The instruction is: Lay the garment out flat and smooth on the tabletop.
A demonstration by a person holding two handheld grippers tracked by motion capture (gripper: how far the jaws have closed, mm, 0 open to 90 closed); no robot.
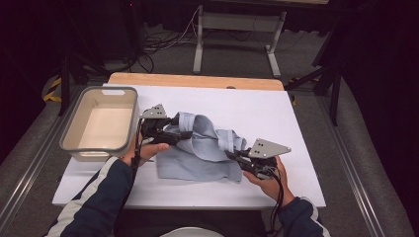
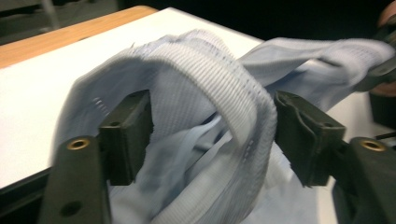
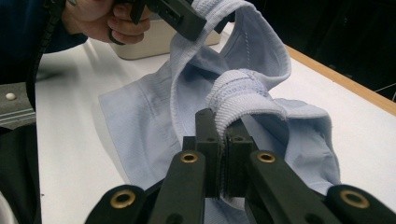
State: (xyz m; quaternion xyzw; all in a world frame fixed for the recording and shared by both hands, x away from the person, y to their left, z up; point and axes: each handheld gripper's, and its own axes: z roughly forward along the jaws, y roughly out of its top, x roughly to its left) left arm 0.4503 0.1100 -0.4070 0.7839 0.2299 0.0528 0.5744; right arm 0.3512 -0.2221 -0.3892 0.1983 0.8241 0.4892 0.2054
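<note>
Pinched between the right gripper [image 3: 223, 154]'s 2 closed jaws is the ribbed hem of a pale blue knit garment [image 1: 200, 158], rumpled mid-table on the white board [image 1: 276, 113]. Its other ribbed band loops loosely between the left gripper [image 2: 212, 135]'s spread jaws.

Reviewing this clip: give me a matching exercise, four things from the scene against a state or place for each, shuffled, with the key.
Things:
1. left gripper
2. right gripper
3. light blue garment
4. beige bin

States or places:
A. stands at the table's left edge
B. jaws apart, ribbed band between them
C. lies partly flat on the white table, partly lifted
D. jaws clamped on a ribbed band

Pairs: 1-B, 2-D, 3-C, 4-A
</note>
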